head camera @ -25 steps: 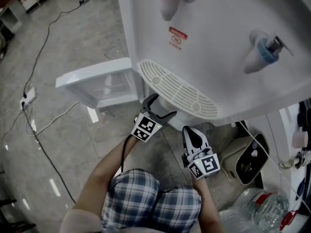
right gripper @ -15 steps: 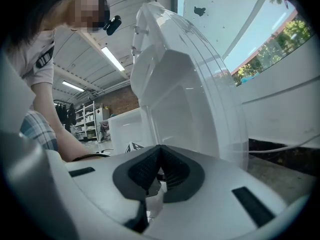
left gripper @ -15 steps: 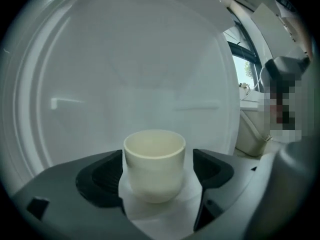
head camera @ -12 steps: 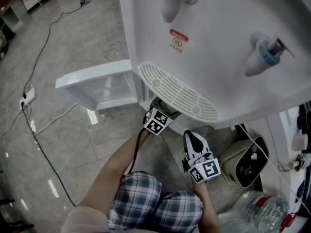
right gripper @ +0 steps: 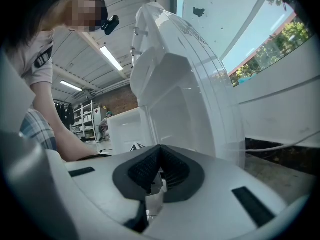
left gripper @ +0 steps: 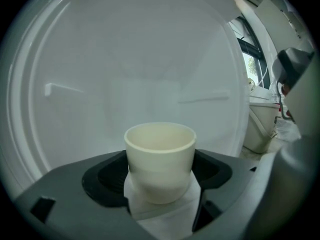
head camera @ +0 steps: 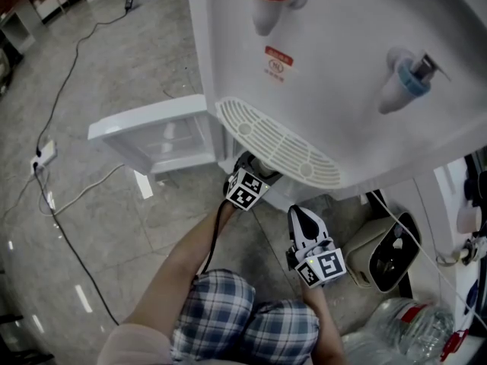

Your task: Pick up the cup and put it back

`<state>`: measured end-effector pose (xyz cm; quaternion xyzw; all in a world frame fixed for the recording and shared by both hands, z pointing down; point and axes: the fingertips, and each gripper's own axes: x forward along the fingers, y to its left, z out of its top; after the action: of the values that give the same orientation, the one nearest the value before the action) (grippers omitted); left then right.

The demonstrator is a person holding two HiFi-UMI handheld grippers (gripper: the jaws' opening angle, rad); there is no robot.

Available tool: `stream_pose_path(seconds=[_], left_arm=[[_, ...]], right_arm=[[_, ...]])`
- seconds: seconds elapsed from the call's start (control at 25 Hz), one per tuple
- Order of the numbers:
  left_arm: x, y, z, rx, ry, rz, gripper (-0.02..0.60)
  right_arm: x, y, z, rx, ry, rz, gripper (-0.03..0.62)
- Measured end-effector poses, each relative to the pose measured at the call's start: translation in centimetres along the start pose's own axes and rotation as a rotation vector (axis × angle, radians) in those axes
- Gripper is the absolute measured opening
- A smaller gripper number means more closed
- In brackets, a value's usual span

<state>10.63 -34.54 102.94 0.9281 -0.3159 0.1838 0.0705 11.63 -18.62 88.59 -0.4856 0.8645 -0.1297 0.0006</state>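
Note:
A cream cup [left gripper: 160, 156] stands upright between the dark jaws of my left gripper [left gripper: 160, 184], which is shut on its lower half. White inner walls of the water dispenser's cabinet [left gripper: 125, 59] surround it. In the head view the left gripper [head camera: 246, 186] reaches under the drip tray [head camera: 278, 143], so its jaws and the cup are hidden there. My right gripper [head camera: 299, 214] hangs lower right of it, above the floor, shut with nothing in it [right gripper: 159, 171].
The white dispenser carries a red tap [head camera: 268, 2] and a blue tap [head camera: 403, 82]. Its cabinet door [head camera: 152, 131] stands open to the left. A cable [head camera: 53, 204] and power strip [head camera: 44, 153] lie on the floor. A beige appliance [head camera: 384, 249] and plastic bottle [head camera: 411, 329] sit at right.
The left gripper moved forward under the drip tray a second ago and has held almost still since. The right gripper has barely shifted.

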Motion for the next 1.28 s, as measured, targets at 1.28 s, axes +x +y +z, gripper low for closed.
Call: stream_pose_path(seconds=[1.28], left_arm=[[-20.0,-2.4,6.3,0.072,-0.229,-0.078,0.414]], right_arm=[[3.4,-0.1,-2.3,-0.011,0.048,-0.011,0.017]])
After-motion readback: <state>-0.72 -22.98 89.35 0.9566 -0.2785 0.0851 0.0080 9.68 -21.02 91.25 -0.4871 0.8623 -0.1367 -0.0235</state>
